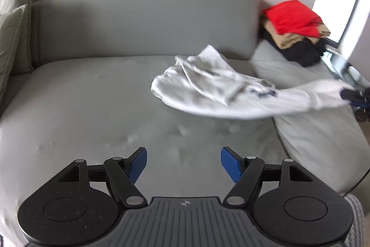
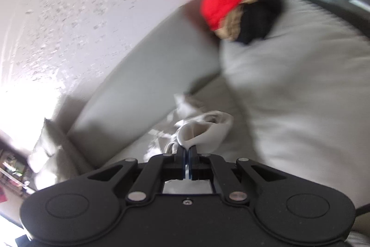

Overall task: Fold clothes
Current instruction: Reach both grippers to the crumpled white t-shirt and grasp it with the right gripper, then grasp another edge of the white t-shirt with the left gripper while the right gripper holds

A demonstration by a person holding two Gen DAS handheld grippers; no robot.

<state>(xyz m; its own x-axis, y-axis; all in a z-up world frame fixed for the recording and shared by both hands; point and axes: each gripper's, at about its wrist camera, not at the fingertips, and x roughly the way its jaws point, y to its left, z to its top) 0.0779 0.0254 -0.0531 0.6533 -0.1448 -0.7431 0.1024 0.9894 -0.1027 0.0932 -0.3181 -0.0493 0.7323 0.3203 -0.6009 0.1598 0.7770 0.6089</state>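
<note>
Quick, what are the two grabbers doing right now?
Left gripper: open, holding nothing.
Right gripper: closed on the white garment.

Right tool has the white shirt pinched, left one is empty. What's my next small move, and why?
Probably bring the open left tool forward to the white shirt and pinch its near edge. The right tool holds only one end, and the rest lies crumpled on the sofa, so it cannot be spread.

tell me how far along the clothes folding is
Done: a stack of folded red, tan and black clothes sits on the grey sofa cushion. In hand: the right gripper is shut on the crumpled white shirt; the left gripper is open, empty. Left: spreading and folding that shirt.
</note>
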